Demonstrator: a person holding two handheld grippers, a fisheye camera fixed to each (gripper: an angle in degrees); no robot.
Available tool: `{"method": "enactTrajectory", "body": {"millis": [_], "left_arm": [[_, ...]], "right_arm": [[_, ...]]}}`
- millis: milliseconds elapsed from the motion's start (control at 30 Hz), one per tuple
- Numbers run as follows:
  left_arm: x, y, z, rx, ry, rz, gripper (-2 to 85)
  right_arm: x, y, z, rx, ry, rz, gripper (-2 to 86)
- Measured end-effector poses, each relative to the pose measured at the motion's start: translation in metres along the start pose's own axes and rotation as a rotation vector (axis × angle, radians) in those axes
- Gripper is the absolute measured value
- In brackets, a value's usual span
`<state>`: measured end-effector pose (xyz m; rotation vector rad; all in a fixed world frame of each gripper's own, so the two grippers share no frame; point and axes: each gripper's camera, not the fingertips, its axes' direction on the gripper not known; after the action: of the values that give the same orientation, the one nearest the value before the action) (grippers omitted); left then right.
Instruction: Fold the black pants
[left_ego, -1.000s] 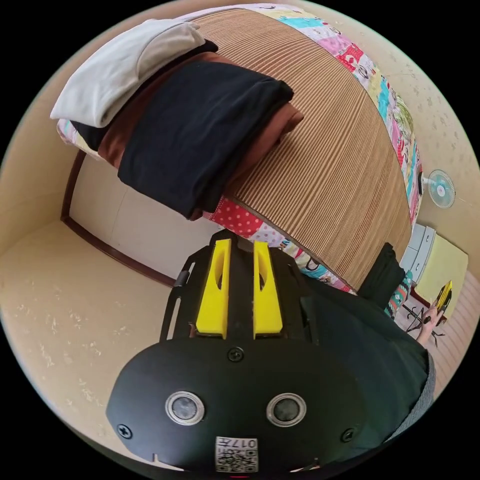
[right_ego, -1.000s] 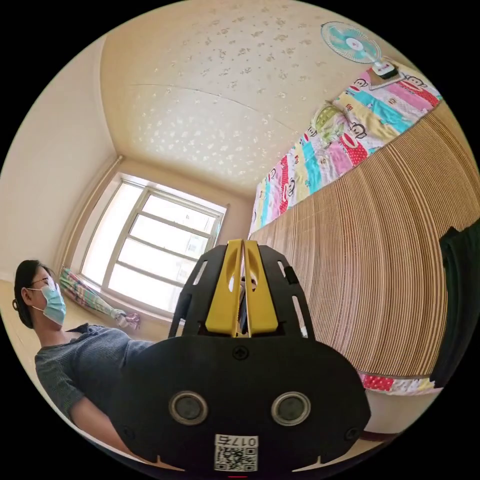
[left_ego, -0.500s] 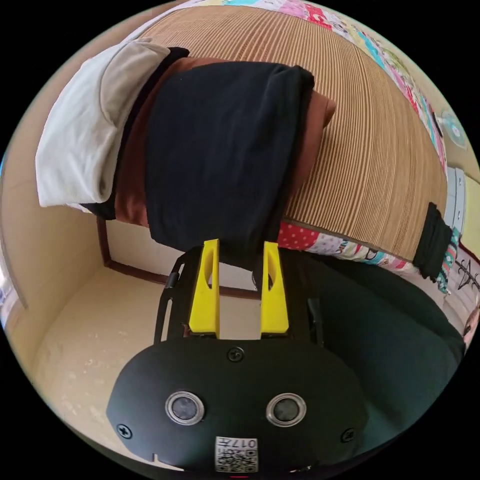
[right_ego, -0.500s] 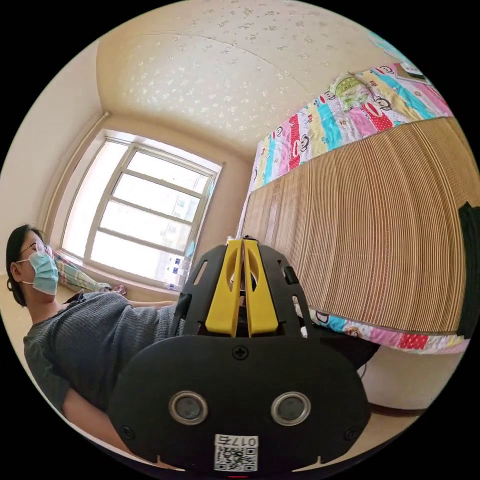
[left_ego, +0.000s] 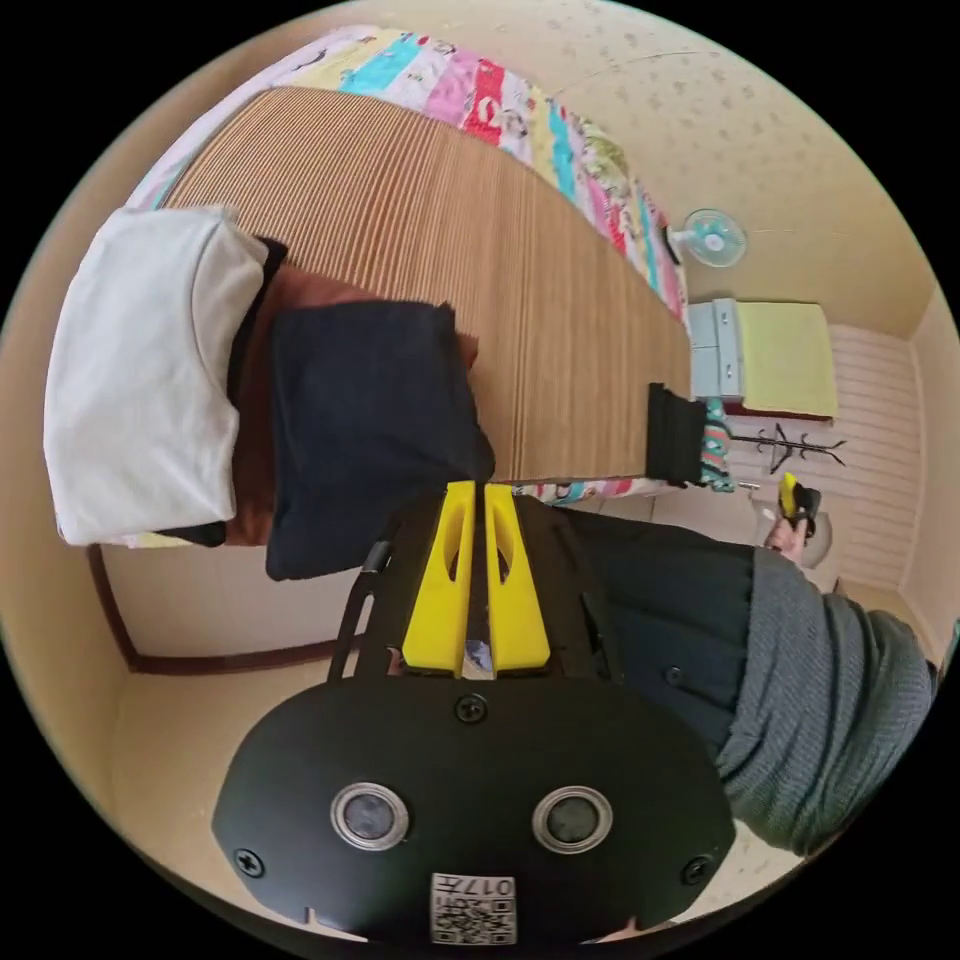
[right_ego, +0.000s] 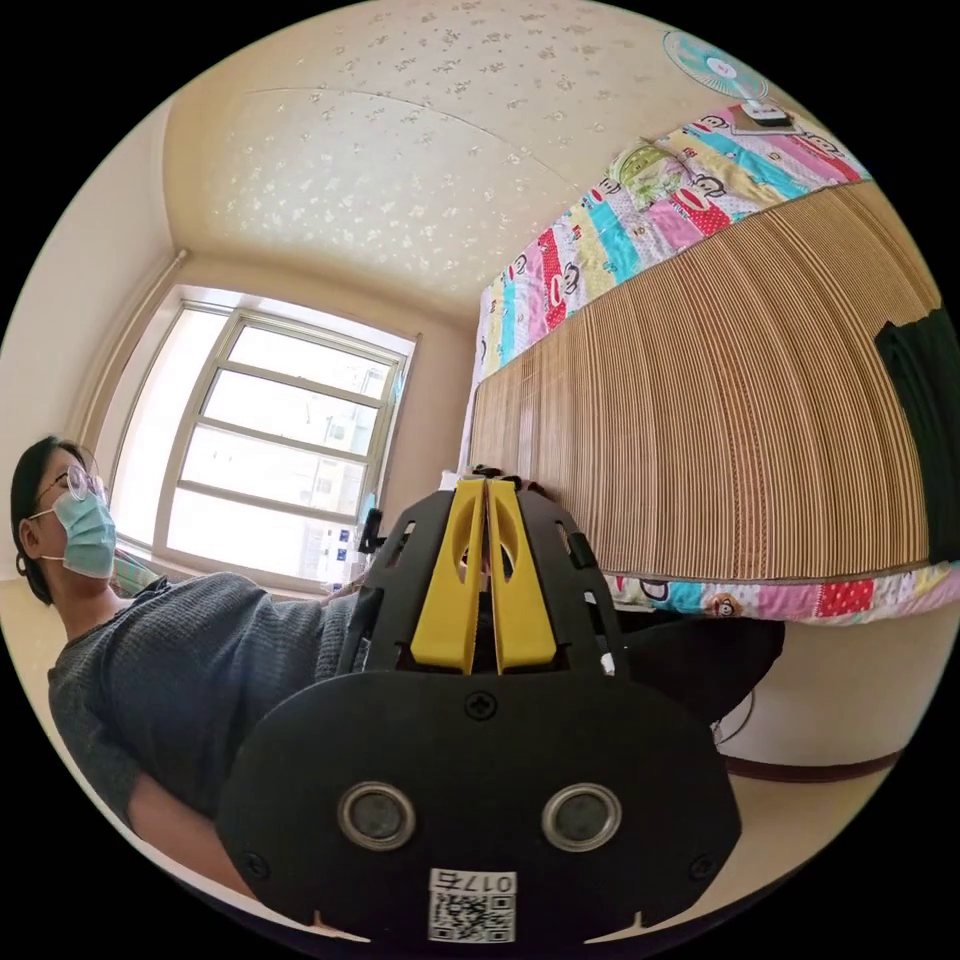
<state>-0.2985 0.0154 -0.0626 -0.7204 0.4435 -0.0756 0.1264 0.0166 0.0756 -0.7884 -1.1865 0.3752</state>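
three folded clothes sit stacked at the left of the left gripper view: black pants (left_ego: 370, 420) on top, a brown one (left_ego: 262, 400) under, a white one (left_ego: 140, 370) beside. they rest on a striped mat (left_ego: 520, 330). the left gripper (left_ego: 476, 490) is pressed together, holding nothing. the right gripper (right_ego: 486, 488) is pressed together too, low in the middle. one fan (left_ego: 712, 237) stands upper right.

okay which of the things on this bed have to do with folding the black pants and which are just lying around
Part of the job:
black pants, folded on the pile
left gripper
right gripper

Lying about:
white garment
brown garment
dark cloth over the bed edge
fan
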Motion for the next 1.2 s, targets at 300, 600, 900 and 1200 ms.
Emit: {"method": "enactTrajectory", "body": {"millis": [300,600,900,1200], "left_arm": [[0.163,0.018,-0.082,0.342,0.182,0.357,-0.8],[0.246,0.1,-0.078,0.663,0.507,0.581,-0.9],[0.375,0.109,-0.009,0.354,0.916,1.101,-0.9],[0.426,0.118,0.086,0.043,1.019,1.186,0.4]], "right_arm": [[-0.051,-0.074,0.02,-0.184,-0.115,-0.272,0.6],[-0.047,-0.089,0.027,-0.38,-0.169,-0.299,4.8],[0.108,-0.149,0.04,-0.113,-1.001,0.392,25.6],[0.099,-0.207,-0.002,-0.09,-0.84,0.163,6.8]]}}
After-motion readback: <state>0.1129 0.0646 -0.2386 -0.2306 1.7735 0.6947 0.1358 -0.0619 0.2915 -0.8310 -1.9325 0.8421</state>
